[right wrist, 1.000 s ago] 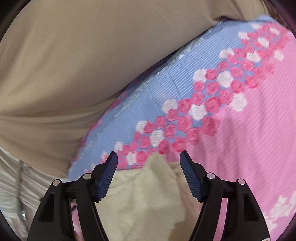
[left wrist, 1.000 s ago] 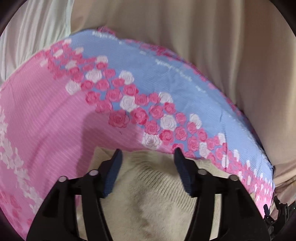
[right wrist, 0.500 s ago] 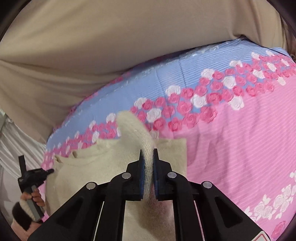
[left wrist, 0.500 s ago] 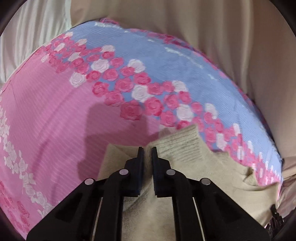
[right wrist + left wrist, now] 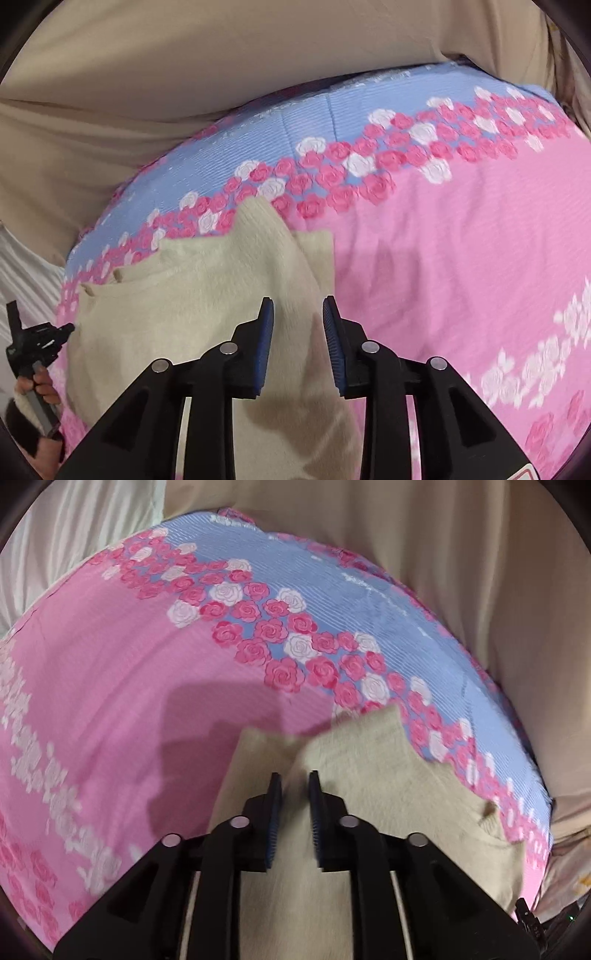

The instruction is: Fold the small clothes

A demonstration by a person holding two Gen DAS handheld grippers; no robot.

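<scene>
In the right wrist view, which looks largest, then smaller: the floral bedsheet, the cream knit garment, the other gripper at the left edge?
1. Floral bedsheet, largest.
2. Cream knit garment; it lies close to the camera, so it looks enlarged.
3. Left gripper, smallest and cut off by the edge.

The sweater under the left claw is plain cream knit. The bedspread beyond it is pink with fine stripes, crossed by a band of pink and white roses, then pale blue further ahead. Both claws, left and right, are black with blue pads. The sheet past the bedspread is beige.
</scene>
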